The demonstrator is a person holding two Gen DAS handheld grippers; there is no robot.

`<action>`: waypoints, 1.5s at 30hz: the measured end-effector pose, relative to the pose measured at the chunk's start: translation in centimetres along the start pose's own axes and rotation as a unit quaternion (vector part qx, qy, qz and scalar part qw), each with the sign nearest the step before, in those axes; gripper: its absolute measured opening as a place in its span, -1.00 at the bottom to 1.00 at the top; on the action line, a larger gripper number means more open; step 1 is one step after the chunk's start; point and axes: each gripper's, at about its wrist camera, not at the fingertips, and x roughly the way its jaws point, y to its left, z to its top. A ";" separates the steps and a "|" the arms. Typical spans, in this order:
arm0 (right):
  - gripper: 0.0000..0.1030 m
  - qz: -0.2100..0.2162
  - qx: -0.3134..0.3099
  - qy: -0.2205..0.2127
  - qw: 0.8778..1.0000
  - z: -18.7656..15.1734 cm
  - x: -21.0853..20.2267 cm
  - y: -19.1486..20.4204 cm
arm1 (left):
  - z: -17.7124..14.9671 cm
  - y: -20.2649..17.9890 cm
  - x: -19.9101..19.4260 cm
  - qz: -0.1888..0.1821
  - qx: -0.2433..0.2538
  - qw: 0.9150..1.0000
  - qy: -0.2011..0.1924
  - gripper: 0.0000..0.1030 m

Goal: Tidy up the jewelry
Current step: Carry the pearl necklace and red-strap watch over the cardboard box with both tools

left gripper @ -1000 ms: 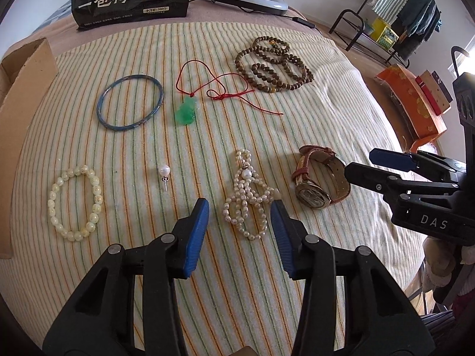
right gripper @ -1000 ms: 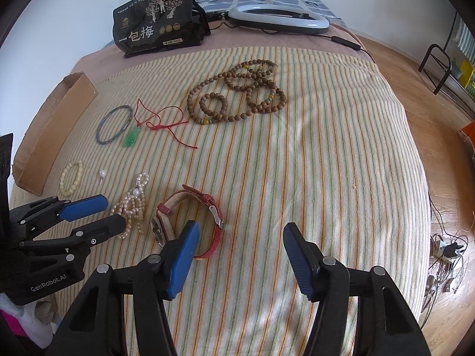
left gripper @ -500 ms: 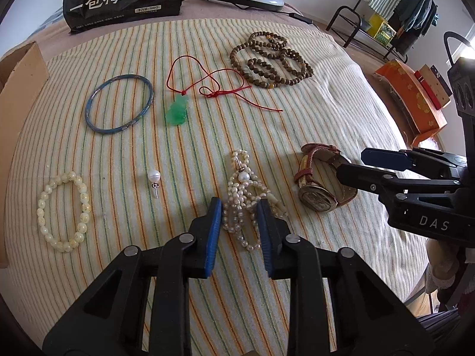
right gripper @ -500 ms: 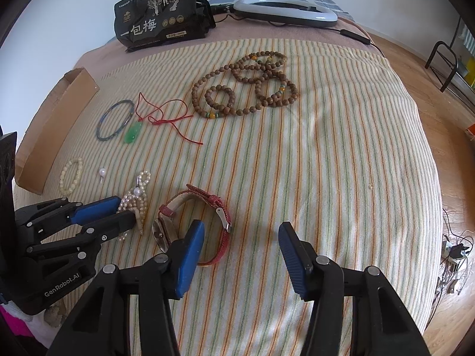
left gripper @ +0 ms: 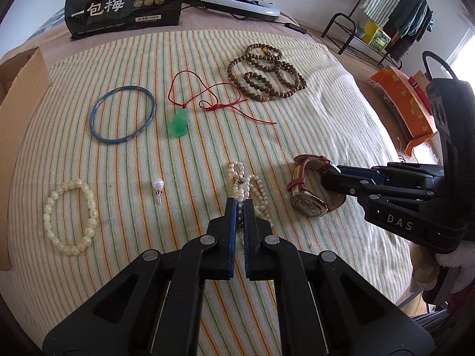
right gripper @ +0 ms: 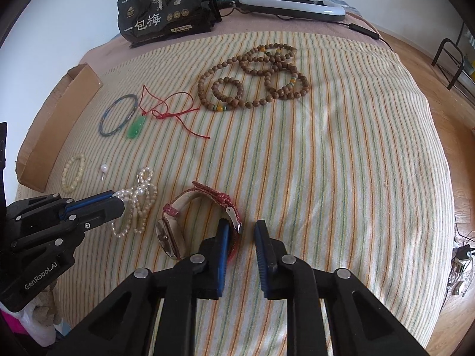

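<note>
On the striped cloth (left gripper: 326, 109) lies a white pearl necklace (left gripper: 252, 184) in a loose heap. My left gripper (left gripper: 240, 204) comes down on it, jaws closing tight with pearls pinched between the blue pads. In the right wrist view it reaches in from the left (right gripper: 118, 204) onto the pearls (right gripper: 142, 195). A watch with a red strap (right gripper: 172, 231) lies on its side just right of the pearls. My right gripper (right gripper: 242, 231) is closing on the buckle end of the strap. From the left wrist view its tips (left gripper: 325, 175) sit on the watch (left gripper: 308, 204).
Farther back lie a blue bangle (left gripper: 123, 114), a green pendant on red cord (left gripper: 178, 123) and brown wooden bead strings (left gripper: 267, 74). A pale bead bracelet (left gripper: 69, 216) and a single pearl charm (left gripper: 158, 184) sit left. A cardboard box (left gripper: 17, 95) borders the left edge; a black bag (left gripper: 124, 3) stands behind.
Both pairs of jaws have closed in from wide open: the left onto the pearl necklace, the right onto the watch strap. Neither hand has shifted much.
</note>
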 end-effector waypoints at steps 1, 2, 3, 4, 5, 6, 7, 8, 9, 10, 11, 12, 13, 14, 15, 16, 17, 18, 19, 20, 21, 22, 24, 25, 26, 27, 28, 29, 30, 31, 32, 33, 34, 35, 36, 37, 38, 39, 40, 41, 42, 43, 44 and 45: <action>-0.88 0.005 0.002 -0.002 1.000 0.0 -0.1 0.0 | 0.1 0.1 -0.4 -0.001 -0.002 1.000 -0.004 -0.97; -0.89 0.006 0.001 -0.004 1.000 0.1 -0.2 0.1 | 0.3 0.1 -0.8 -0.001 -0.003 1.000 -0.009 -0.97; -0.89 0.006 -0.001 -0.007 1.000 0.1 -0.4 0.3 | 0.5 0.2 -1.1 0.000 -0.003 1.000 -0.013 -0.97; -0.89 0.006 -0.003 -0.010 1.000 0.2 -0.6 0.5 | 0.6 0.3 -1.6 0.000 -0.003 1.000 -0.017 -0.97; -0.89 0.006 -0.005 -0.013 1.000 0.2 -0.7 0.6 | 0.7 0.4 -1.9 0.000 -0.004 1.000 -0.020 -0.97; -0.89 0.006 -0.006 -0.015 1.000 0.2 -0.9 0.7 | 0.8 0.5 -2.3 0.000 -0.005 1.000 -0.023 -0.97; -0.89 0.006 -0.007 -0.018 1.000 0.2 -1.1 0.8 | 0.9 0.6 -2.7 -0.003 -0.007 1.000 -0.026 -0.97; -0.89 0.006 -0.008 -0.021 1.000 0.3 -1.3 0.9 | 1.1 0.8 -3.1 -0.006 -0.009 1.000 -0.029 -0.97; -0.89 0.005 -0.009 -0.025 1.000 0.3 -1.6 1.0 | 1.2 0.9 -3.5 -0.008 -0.011 0.999 -0.033 -0.97; -0.89 0.004 -0.010 -0.029 1.000 0.4 -1.9 1.0 | 1.4 0.9 -4.0 -0.009 -0.011 0.999 -0.038 -0.97; -0.89 0.003 -0.011 -0.033 0.999 0.4 -2.1 1.1 | 1.5 0.9 -4.5 -0.011 -0.011 0.999 -0.042 -0.97; -0.89 0.001 -0.012 -0.037 0.999 0.4 -2.3 1.1 | 1.7 0.9 -5.0 -0.013 -0.011 0.999 -0.048 -0.97; -0.89 0.001 -0.012 -0.041 0.999 0.5 -2.6 1.2 | 1.9 0.9 -5.6 -0.014 -0.012 0.998 -0.053 -0.97; -0.89 0.000 -0.012 -0.044 0.999 0.5 -2.8 1.2 | 2.2 0.9 -6.1 -0.017 -0.012 0.998 -0.057 -0.97; -0.89 0.001 -0.012 -0.047 0.999 0.6 -3.0 1.3 | 2.4 1.0 -6.6 -0.020 -0.013 0.998 -0.062 -0.97; -0.89 0.001 -0.012 -0.049 0.999 0.6 -3.2 1.3 | 2.6 0.9 -7.2 -0.022 -0.013 0.997 -0.068 -0.97; -0.89 0.001 -0.013 -0.052 0.999 0.6 -3.5 1.4 | 2.8 0.9 -7.8 -0.023 -0.012 0.997 -0.073 -0.97; -0.89 0.000 -0.015 -0.054 0.998 0.6 -3.7 1.6 | 3.0 0.9 -8.4 -0.024 -0.011 0.996 -0.079 -0.97; -0.89 -0.001 -0.017 -0.057 0.998 0.6 -3.9 1.7 | 3.2 0.9 -8.9 -0.026 -0.011 0.996 -0.085 -0.97; -0.89 -0.001 -0.019 -0.060 0.998 0.6 -4.1 1.9 | 3.4 0.9 -9.5 -0.027 -0.011 0.995 -0.090 -0.97; -0.89 -0.002 -0.021 -0.063 0.998 0.6 -4.4 2.0 | 3.6 1.0 -10.0 -0.029 -0.012 0.995 -0.095 -0.97; -0.89 -0.001 -0.022 -0.066 0.998 0.6 -4.7 2.1 | 3.8 1.1 -10.6 -0.030 -0.013 0.994 -0.100 -0.97; -0.89 0.000 -0.023 -0.073 0.997 0.7 -5.2 2.3 | 4.1 1.4 -11.5 -0.030 -0.014 0.994 -0.107 -0.97; -0.89 0.001 -0.023 -0.076 0.997 0.7 -5.5 2.4 | 4.2 1.5 -12.0 -0.030 -0.015 0.993 -0.110 -0.97; -0.89 0.001 -0.023 -0.078 0.997 0.8 -5.7 2.5 | 4.4 1.7 -12.5 -0.030 -0.016 0.993 -0.114 -0.97; -0.89 0.002 -0.024 -0.081 0.996 0.9 -5.9 2.6 | 4.5 1.8 -12.9 -0.031 -0.017 0.992 -0.118 -0.97; -0.89 0.002 -0.025 -0.083 0.996 0.9 -6.1 2.7 | 4.6 2.0 -13.4 -0.029 -0.017 0.992 -0.122 -0.97; -0.89 0.002 -0.025 -0.085 0.996 1.0 -6.3 2.8 | 4.7 2.2 -13.9 -0.027 -0.018 0.991 -0.126 -0.97; -0.89 0.002 -0.024 -0.087 0.996 1.0 -6.5 2.9 | 4.8 2.5 -14.2 -0.025 -0.019 0.991 -0.130 -0.97; -0.89 0.003 -0.023 -0.089 0.996 1.0 -6.7 2.9 | 4.9 2.8 -14.7 -0.023 -0.021 0.991 -0.134 -0.97; -0.89 0.005 -0.023 -0.090 0.996 1.1 -6.8 3.0 | 5.0 3.2 -15.1 -0.022 -0.022 0.990 -0.138 -0.97; -0.89 0.006 -0.023 -0.092 0.995 1.2 -7.0 3.2 | 5.0 3.5 -15.5 -0.019 -0.024 0.989 -0.142 -0.97; -0.89 0.006 -0.023 -0.094 0.995 1.2 -7.2 3.3 | 5.1 3.9 -16.0 -0.017 -0.026 0.989 -0.146 -0.97; -0.89 0.005 -0.024 -0.096 0.995 1.2 -7.4 3.4 | 5.1 4.2 -16.4 -0.014 -0.028 0.988 -0.149 -0.97; -0.89 0.004 -0.026 -0.098 0.995 1.3 -7.5 3.6 | 5.1 4.6 -16.7 -0.010 -0.030 0.988 -0.152 -0.97; -0.89 0.005 -0.027 -0.100 0.995 1.4 -7.7 3.8 | 5.2 5.0 -17.1 -0.006 -0.031 0.987 -0.156 -0.97; -0.89 0.006 -0.029 -0.102 0.994 1.5 -7.8 4.1 | 5.2 5.3 -17.4 -0.002 -0.032 0.987 -0.160 -0.97; -0.89 0.006 -0.032 -0.103 0.994 1.5 -7.9 4.4 | 5.2 5.8 -17.8 0.002 -0.033 0.986 -0.163 -0.97; -0.89 0.006 -0.035 -0.104 0.994 1.6 -8.1 4.7 | 5.3 6.2 -18.3 0.006 -0.034 0.985 -0.166 -0.97; -0.89 0.007 -0.039 -0.105 0.994 1.7 -8.1 5.1 | 5.3 6.7 -18.7 0.011 -0.035 0.985 -0.170 -0.97; -0.89 0.007 -0.042 -0.106 0.993 1.8 -8.2 5.4 | 5.3 7.2 -19.1 0.016 -0.036 0.984 -0.173 -0.97; -0.89 0.009 -0.046 -0.106 0.993 1.9 -8.3 5.8 | 5.3 7.8 -19.6 0.021 -0.038 0.983 -0.177 -0.97; -0.89 0.011 -0.048 -0.107 0.993 1.9 -8.4 6.3 | 5.3 8.3 -20.0 0.025 -0.039 0.983 -0.180 -0.97; -0.89 0.014 -0.050 -0.108 0.993 2.1 -8.4 6.7 | 5.3 8.8 -20.4 0.031 -0.041 0.982 -0.183 -0.97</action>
